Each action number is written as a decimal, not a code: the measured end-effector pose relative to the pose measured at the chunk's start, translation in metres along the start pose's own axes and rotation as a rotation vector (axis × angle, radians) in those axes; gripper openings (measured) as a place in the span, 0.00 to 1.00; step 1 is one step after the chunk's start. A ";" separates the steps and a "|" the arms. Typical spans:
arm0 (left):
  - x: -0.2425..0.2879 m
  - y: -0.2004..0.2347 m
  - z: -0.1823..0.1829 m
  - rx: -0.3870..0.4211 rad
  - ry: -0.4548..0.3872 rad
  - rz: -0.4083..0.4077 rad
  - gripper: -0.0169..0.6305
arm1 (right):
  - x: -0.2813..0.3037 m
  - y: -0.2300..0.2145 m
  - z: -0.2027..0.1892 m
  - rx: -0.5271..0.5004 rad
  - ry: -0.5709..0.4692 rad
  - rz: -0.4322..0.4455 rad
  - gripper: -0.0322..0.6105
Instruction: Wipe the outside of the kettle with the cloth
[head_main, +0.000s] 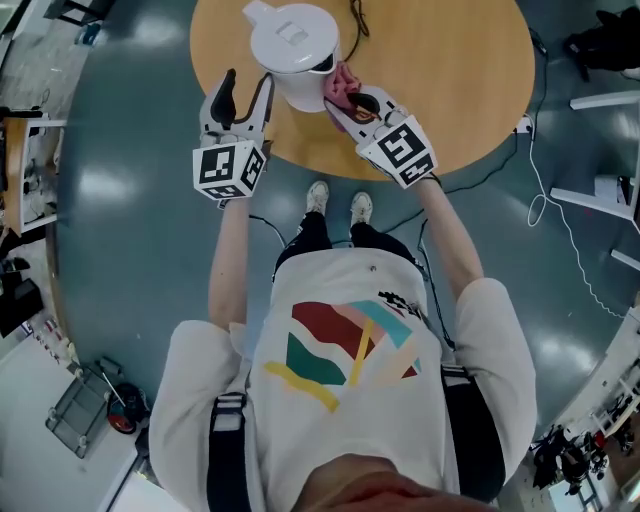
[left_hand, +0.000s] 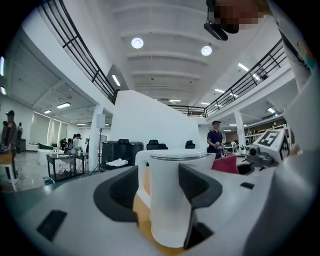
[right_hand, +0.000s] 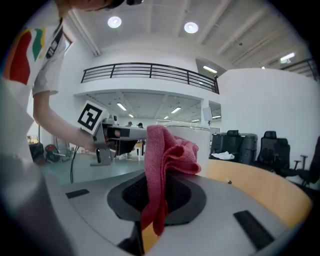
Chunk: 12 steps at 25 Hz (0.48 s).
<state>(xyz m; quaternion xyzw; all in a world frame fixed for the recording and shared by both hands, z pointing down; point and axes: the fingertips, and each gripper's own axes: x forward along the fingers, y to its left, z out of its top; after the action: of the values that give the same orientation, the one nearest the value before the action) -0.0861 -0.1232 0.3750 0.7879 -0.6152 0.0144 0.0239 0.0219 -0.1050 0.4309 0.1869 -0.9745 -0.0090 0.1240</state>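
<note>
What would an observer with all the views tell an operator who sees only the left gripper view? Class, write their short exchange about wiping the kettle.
Operator: The kettle stands between my open jaws. Is that red cloth beside it gripped?
Observer: Yes. The right gripper view shows the right gripper shut on the cloth.
Operator: Does the cloth reach the kettle?
Observer: In the head view it seems to lie against the kettle's side, the side away from the left gripper.
</note>
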 end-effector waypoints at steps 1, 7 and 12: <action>0.001 -0.002 -0.001 -0.001 0.003 0.000 0.46 | -0.004 -0.002 -0.002 -0.035 0.012 -0.025 0.12; -0.006 -0.015 -0.004 -0.030 0.002 -0.004 0.46 | -0.031 -0.007 -0.005 -0.366 0.099 -0.122 0.12; -0.015 -0.030 -0.007 -0.068 -0.016 0.018 0.46 | -0.039 -0.004 0.003 -0.596 0.102 -0.101 0.12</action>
<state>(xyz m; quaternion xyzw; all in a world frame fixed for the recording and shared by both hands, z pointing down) -0.0602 -0.1013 0.3807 0.7811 -0.6226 -0.0126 0.0459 0.0576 -0.0946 0.4189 0.1906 -0.9110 -0.2913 0.2213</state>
